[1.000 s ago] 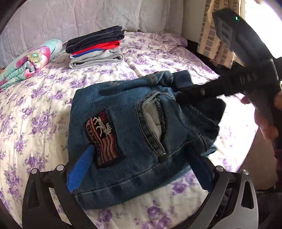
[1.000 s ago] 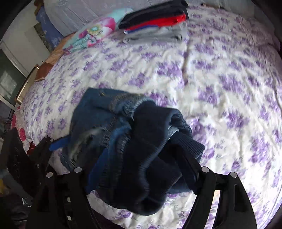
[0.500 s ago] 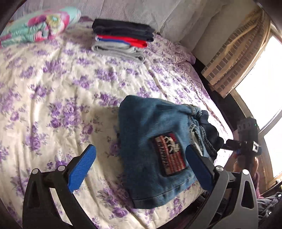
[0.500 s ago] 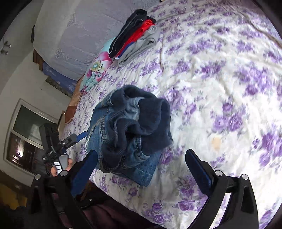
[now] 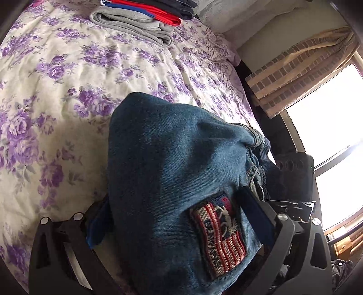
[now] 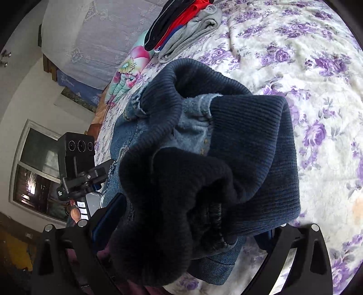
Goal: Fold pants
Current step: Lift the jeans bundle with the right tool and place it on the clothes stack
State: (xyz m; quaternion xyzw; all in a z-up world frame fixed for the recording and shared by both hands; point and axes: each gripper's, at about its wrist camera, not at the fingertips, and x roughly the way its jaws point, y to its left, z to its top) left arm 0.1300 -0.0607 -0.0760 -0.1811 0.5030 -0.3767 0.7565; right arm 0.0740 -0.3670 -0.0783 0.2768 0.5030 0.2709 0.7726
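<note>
Folded jeans (image 5: pixel 172 181) sit at the near edge of the bed (image 5: pixel 56 102), filling centre and bottom of both views; flag patch (image 5: pixel 219 238) lower right in left view. Left claw (image 5: pixel 177 217) straddles the bundle, blue pads against the denim on both sides; can't tell if it's actually clamped. Right claw (image 6: pixel 181 229) wide apart and closing, dark ribbed waistband (image 6: pixel 254 145) between its fingers. Folded clothes stack (image 5: pixel 145 20) at top
</note>
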